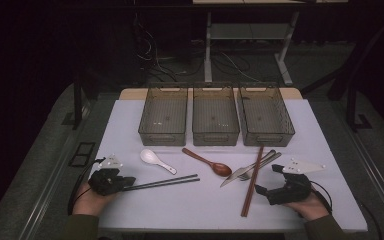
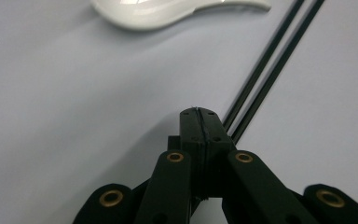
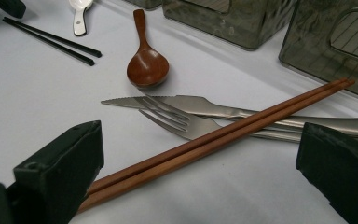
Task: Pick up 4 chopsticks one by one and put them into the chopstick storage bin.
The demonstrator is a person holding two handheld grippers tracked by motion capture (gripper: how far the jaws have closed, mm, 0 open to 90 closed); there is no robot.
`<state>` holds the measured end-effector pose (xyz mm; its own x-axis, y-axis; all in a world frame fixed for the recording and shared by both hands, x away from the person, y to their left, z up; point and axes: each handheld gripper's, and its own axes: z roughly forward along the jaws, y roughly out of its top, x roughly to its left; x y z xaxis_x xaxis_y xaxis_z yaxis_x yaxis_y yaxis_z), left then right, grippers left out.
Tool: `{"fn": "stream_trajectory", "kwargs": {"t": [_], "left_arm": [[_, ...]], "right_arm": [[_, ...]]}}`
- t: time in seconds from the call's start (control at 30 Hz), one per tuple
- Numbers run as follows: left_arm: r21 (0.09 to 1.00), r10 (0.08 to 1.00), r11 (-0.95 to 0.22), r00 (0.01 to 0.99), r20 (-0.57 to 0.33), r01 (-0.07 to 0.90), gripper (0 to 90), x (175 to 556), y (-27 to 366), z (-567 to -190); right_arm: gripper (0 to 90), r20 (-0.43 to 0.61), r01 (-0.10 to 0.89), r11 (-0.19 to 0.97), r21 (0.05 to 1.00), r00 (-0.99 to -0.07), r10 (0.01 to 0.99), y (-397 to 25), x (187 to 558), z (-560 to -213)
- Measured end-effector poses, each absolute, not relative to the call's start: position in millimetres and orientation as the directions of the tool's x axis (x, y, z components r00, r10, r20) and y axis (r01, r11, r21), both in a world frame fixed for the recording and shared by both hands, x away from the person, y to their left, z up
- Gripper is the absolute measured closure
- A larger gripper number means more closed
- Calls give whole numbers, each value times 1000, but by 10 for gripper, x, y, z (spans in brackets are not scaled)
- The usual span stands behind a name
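My left gripper (image 1: 129, 181) rests at the table's front left, shut with nothing between its jaws (image 2: 199, 114). A pair of black chopsticks (image 1: 162, 182) (image 2: 270, 70) lies just to the right of its tip. A white spoon (image 1: 155, 159) (image 2: 168, 11) lies beyond. At the front right, my right gripper (image 1: 266, 179) (image 3: 203, 140) stands open astride the near end of a pair of brown chopsticks (image 1: 252, 181) (image 3: 242, 126). These chopsticks lie across a steel fork (image 3: 177, 119) and knife (image 1: 240, 172) (image 3: 191, 103). A wooden spoon (image 1: 210, 162) (image 3: 147, 65) lies mid-table.
Three grey see-through bins (image 1: 163, 115) (image 1: 215, 115) (image 1: 266, 115) stand in a row at the back of the white table (image 1: 195, 205), each without contents. A person's hands hold both grippers at the front edge. Cables and a desk frame are on the floor beyond.
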<state>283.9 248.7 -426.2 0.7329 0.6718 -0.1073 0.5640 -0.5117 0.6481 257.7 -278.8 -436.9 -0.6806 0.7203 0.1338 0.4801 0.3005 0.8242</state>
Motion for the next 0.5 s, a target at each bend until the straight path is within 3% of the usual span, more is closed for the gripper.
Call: {"fn": "stream_trajectory", "kwargs": {"t": [0.2, 0.5], "left_arm": [[700, 589, -518, 798, -125, 492, 776, 2895, 2206, -4179], [713, 449, -577, 884, -132, 399, 759, 3030, 1764, -4230]], "right_arm": [[7, 137, 483, 300, 823, -681, 719, -2784, 2580, -4373], [7, 138, 484, 301, 822, -681, 719, -2785, 2584, -4378]]}}
